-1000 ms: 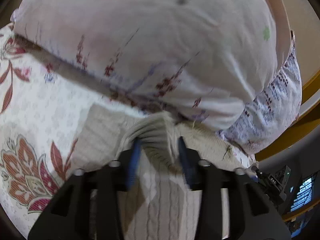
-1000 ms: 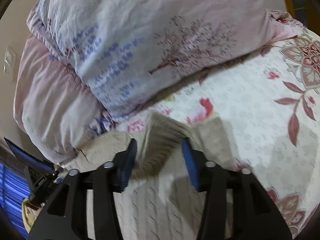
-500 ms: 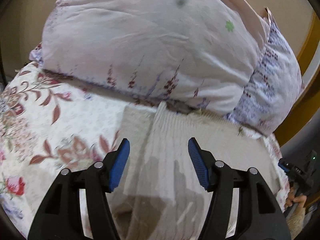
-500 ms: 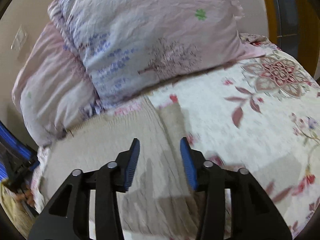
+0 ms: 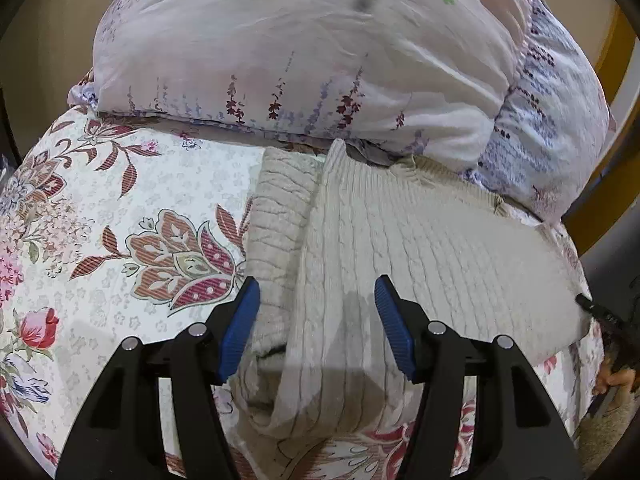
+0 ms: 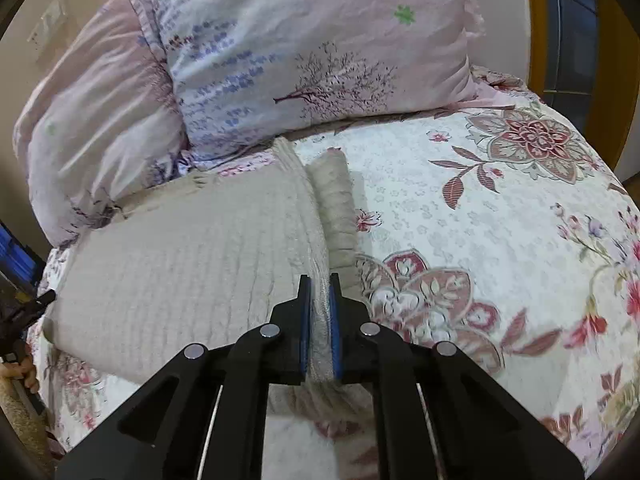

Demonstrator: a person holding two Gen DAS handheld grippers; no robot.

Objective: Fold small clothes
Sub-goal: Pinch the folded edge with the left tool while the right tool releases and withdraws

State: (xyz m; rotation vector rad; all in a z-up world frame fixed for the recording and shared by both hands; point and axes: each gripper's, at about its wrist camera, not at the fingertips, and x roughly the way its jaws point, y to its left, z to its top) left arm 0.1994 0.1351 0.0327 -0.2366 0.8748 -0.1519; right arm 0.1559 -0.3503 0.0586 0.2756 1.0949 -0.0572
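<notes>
Pinching the near edge of a beige cable-knit sweater [image 6: 180, 264] with the right tool [image 6: 319, 320]; pads drawn narrow, a ridge of knit clamped between them. Left tool [image 5: 316, 328] spread wide, nothing between the pads, poised just over the sweater's near part; contact with the fabric cannot be told.

Sweater location: flat on the bed, on the floral quilt [image 6: 500, 208], far edge running up against the pillows. Main body spread smooth. One long side already turned in, forming a raised lengthwise fold line [image 5: 316, 216] with a narrow strip, probably a sleeve [image 5: 276, 216], lying beside it.

Step in hand, judged from the lay: lengthwise fold made or nearly made, right tool gripping the fold ridge at the hem end.

Next move, as a judgement:
- Close left tool on the same near edge, spaced along from the right grip.
- Lift both together, carry the hem toward the far edge, lay down square.
- Keep the tucked strip from sliding out; thick knit likely to spring back and bulge at the crease.

Farther off: two pale printed pillows [image 6: 312, 48] stacked at the head of the bed, the nearer one overhanging the sweater's far edge in the left wrist view, so limited room for the far end of the fold.

Containers: none visible in either view; no basket or bin to report.
</notes>
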